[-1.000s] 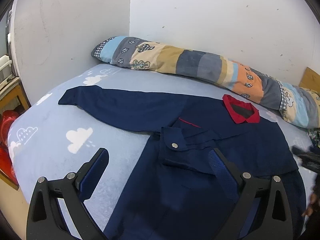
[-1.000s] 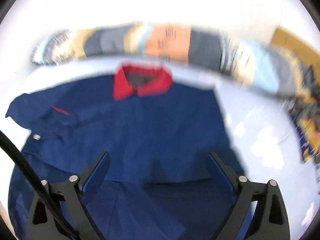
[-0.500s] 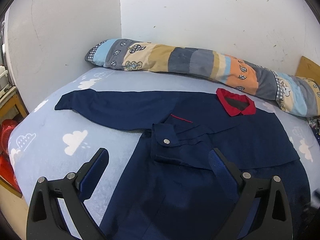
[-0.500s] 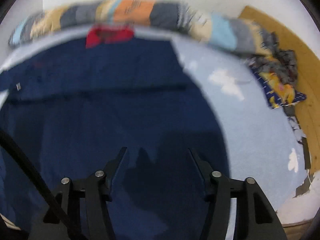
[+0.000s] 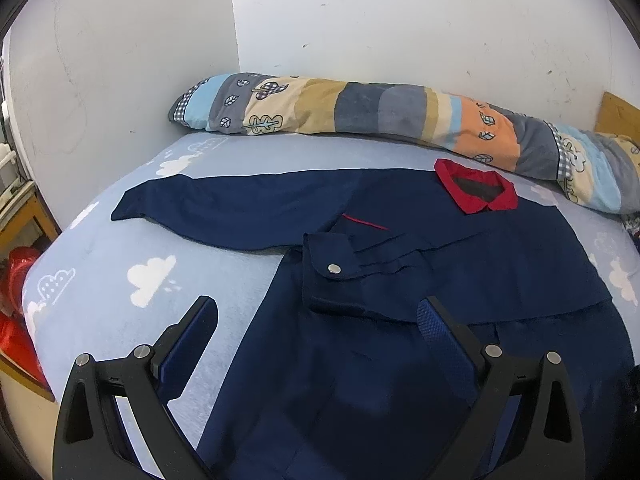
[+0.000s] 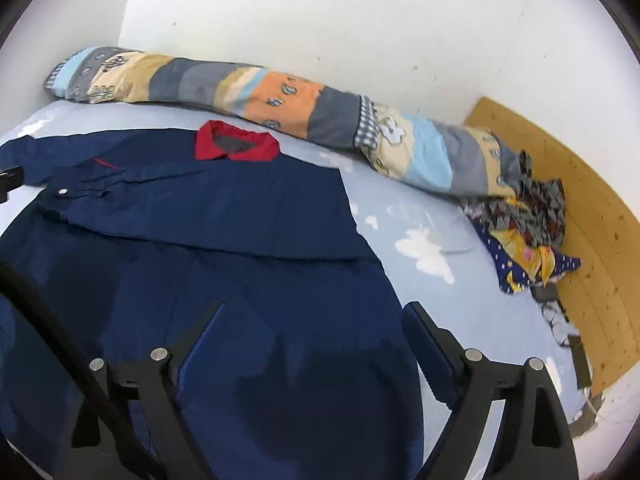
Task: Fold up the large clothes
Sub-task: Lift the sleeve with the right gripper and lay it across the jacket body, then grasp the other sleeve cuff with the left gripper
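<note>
A large navy shirt [image 5: 400, 288] with a red collar [image 5: 476, 190] lies flat on the bed, collar toward the wall. Its right sleeve is folded across the chest, the snap cuff [image 5: 332, 268] at the middle. Its left sleeve [image 5: 224, 208] stretches out to the left. My left gripper [image 5: 320, 316] is open and empty above the shirt's lower left part. In the right wrist view the shirt [image 6: 224, 232] fills the left, and my right gripper [image 6: 316, 320] is open and empty above its lower right part.
The bed has a light blue sheet with white clouds [image 5: 152, 276]. A long patchwork bolster [image 5: 392, 116] lies along the white wall. A pile of patterned clothes [image 6: 524, 232] sits by the wooden bed board [image 6: 592, 220] at right. A red object [image 5: 12, 304] is beside the bed at left.
The right gripper has swung over the lower shirt, narrowed its jaws, then opened wide again and lifted its view. The left gripper has held nearly still. The shirt has not moved.
</note>
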